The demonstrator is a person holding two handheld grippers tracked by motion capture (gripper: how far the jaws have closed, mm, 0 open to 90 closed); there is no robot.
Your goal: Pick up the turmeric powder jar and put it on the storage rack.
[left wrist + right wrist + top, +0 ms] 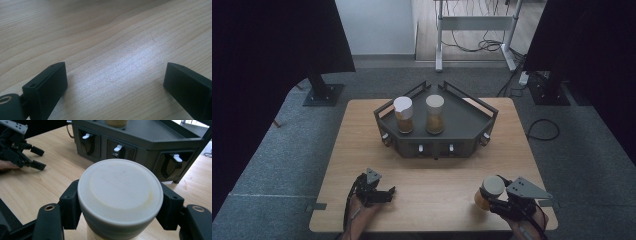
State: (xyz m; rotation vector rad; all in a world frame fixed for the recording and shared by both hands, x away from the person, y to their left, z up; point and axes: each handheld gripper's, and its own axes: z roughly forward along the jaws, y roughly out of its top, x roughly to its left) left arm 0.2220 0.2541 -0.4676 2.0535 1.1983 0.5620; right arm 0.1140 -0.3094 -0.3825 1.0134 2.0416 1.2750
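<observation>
**High view: jar in right claw, rack ahead and to the left**

Grips a jar (490,191) in the right claw (486,199), jaws closed narrow on its sides just below the pale lid. Stands upright, long axis vertical, lid facing up toward the right gripper view's camera, amber contents below. Cannot tell whether the base touches the table (437,185) or hangs just above it.

Lies ahead of that claw and off to its left: the rack (462,120), a dark angled tray with a low rail and small white levers along its front. Carries two more jars already, one white-lidded (403,115) and one tan-lidded (435,115), side by side toward the left of the deck. Leaves bare deck to their right, the part nearest the loaded claw. Judged from this, calls for a lift over the front rail, then a forward carry with the jar kept vertical.

Rests well apart to the left of the right claw: the left claw (388,194), low over the wood, jaws wide with nothing between them. Looks down on bare grain in the left gripper view. Sits about as near the rack as the right claw, but holds nothing.

Offers a flat, pale wooden top, bare apart from the rack, with a faint sheen. Beyond the table: grey carpet (272,150), dark curtains (262,40) at both sides, a desk frame (477,22) and loose cables (542,130) at the back.
</observation>
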